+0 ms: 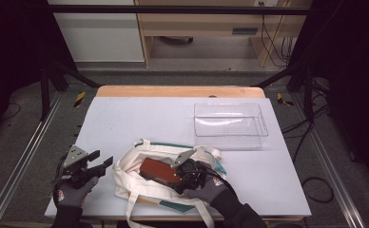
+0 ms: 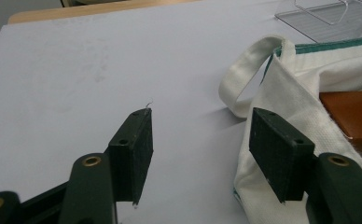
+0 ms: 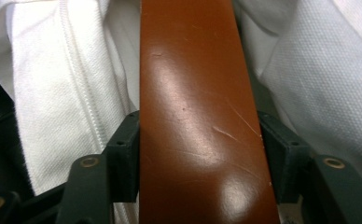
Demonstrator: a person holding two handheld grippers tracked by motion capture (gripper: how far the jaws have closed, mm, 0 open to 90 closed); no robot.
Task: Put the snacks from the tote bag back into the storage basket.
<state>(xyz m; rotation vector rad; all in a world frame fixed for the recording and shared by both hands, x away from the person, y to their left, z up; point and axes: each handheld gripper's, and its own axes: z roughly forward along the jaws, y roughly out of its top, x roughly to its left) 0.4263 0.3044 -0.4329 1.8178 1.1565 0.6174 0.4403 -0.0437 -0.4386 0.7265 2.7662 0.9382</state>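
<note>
A white canvas tote bag with green trim lies open near the table's front edge. Inside it rests a flat, glossy brown leather case. My right gripper reaches into the bag from the right. In the right gripper view its pads press on both long sides of the brown case, with white bag fabric on either side. My left gripper hovers left of the bag. Its jaws stand open over bare table, empty between them. Its right jaw is close to the bag's edge and handle loop.
An empty clear plastic bin stands at the back right of the white table top. Its corner appears in the left gripper view. A bag strap hangs over the front edge.
</note>
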